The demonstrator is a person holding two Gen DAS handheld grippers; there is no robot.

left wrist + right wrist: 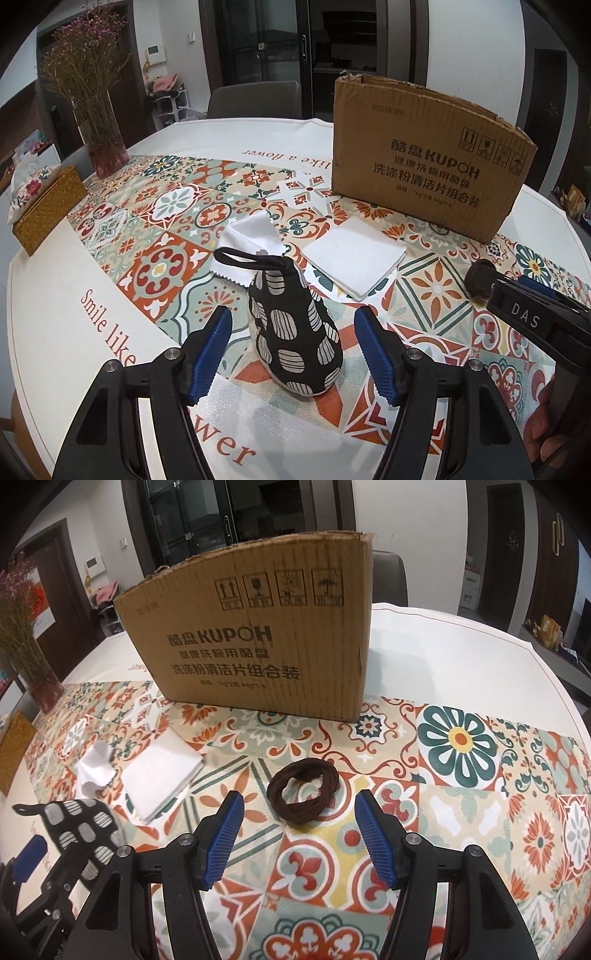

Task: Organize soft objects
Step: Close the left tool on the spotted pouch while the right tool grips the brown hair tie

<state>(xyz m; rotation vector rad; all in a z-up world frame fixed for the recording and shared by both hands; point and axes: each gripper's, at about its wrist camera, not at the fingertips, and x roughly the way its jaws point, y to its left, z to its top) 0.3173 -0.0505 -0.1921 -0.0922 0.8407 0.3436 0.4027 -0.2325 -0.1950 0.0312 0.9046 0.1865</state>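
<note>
A black oven mitt with white striped ovals [293, 325] lies on the patterned tablecloth, its black loop pointing away. My left gripper [293, 350] is open, its blue pads either side of the mitt's near end without pressing it. Behind the mitt lie a small white cloth with zigzag edges [247, 240] and a folded white cloth [354, 254]. A brown twisted hair tie [303, 794] lies just ahead of my right gripper [299, 834], which is open with nothing between its pads. The mitt [79, 827] also shows at lower left in the right wrist view.
An open brown cardboard box [424, 158] stands at the back of the table, also seen as the box [258, 635]. A vase of dried flowers [99, 140] and a woven tissue box [44, 206] sit at the far left. A chair back [255, 98] stands behind the table.
</note>
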